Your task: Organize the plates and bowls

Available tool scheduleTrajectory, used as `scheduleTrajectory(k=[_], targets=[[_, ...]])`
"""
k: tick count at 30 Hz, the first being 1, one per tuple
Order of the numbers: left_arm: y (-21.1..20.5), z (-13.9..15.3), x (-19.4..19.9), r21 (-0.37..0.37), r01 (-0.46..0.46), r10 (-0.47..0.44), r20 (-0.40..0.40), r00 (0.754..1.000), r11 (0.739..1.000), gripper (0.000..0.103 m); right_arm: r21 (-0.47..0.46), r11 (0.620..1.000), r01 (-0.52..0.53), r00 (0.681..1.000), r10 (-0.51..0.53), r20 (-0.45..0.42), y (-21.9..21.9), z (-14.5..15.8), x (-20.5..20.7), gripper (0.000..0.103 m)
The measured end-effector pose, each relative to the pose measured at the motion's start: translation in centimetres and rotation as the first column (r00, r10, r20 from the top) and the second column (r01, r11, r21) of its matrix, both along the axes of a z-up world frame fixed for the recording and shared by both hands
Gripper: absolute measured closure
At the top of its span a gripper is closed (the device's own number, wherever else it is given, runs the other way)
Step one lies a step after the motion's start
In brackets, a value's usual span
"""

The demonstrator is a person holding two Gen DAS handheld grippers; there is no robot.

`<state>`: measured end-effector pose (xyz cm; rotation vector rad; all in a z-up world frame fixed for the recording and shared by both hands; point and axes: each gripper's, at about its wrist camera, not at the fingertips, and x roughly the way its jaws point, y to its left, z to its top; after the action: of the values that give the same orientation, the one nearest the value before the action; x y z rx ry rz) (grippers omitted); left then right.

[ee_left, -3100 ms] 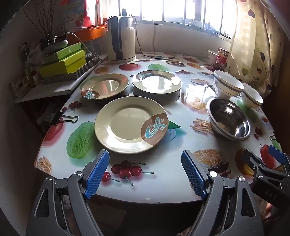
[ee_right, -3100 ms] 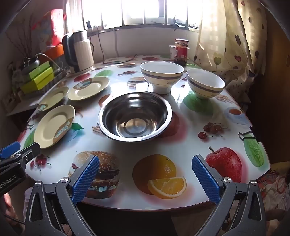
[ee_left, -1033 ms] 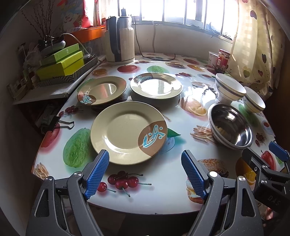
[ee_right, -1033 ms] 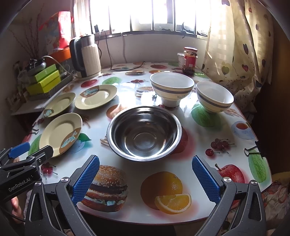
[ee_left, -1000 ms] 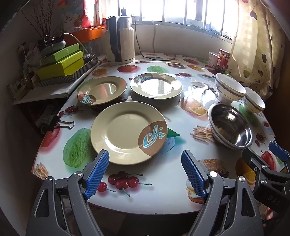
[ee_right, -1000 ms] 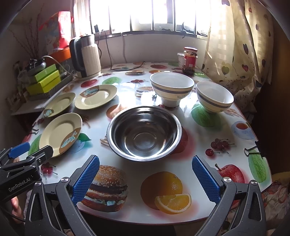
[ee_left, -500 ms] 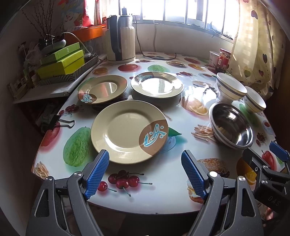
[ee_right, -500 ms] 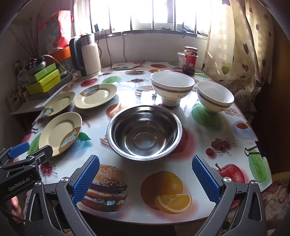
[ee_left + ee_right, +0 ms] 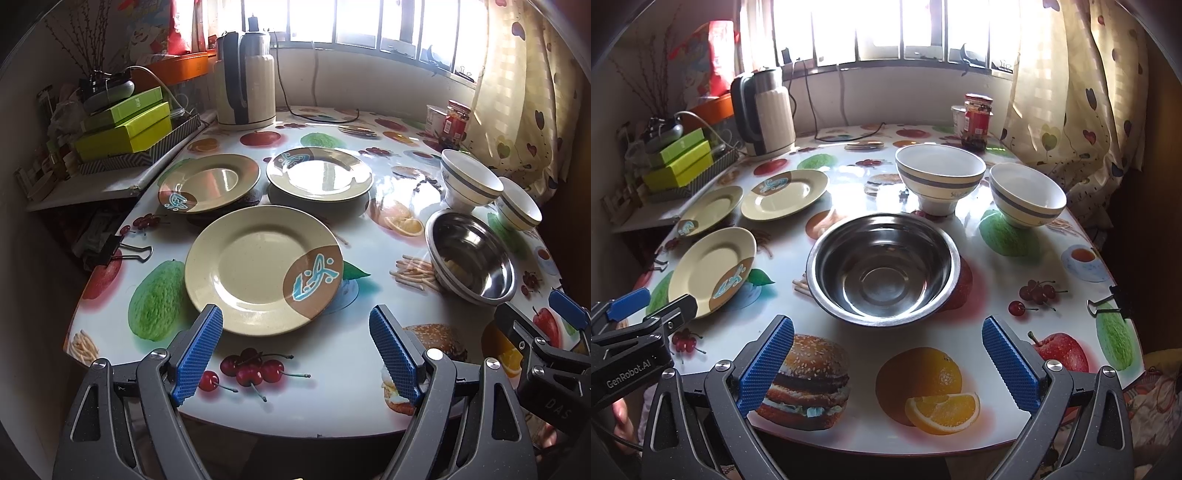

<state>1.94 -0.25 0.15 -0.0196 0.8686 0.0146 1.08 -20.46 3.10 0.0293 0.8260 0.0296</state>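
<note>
We see three cream plates lying flat on the left; a steel bowl and two white striped bowls stand upright on the right.

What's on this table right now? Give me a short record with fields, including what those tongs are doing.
Plates: three, lying apart; near plate, left plate, far plate
Bowls: steel bowl, big striped bowl, small striped bowl
Stacked: nothing yet
Left tongs: open, empty, before the near plate
Right tongs: open, empty, before the steel bowl
Table: fruit-print cover
Also: kettle, jar
</note>
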Motion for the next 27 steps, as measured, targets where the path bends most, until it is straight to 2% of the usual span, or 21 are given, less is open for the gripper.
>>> scheduleTrajectory(k=[19, 27], targets=[[0.1, -0.2, 0.5, -0.001, 0.003, -0.003, -0.006, 1.000, 1.000, 0.021, -0.003, 1.000, 0.004, 1.000, -0.004, -0.002, -0.2, 0.0, 0.3, 0.000], [1.4, 0.9, 2.0, -0.037, 0.013, -0.013, 0.012, 1.000, 0.999, 0.021, -0.021, 0.999, -0.028, 1.000, 0.028, 0.013, 0.1, 1.3, 1.4, 0.000]])
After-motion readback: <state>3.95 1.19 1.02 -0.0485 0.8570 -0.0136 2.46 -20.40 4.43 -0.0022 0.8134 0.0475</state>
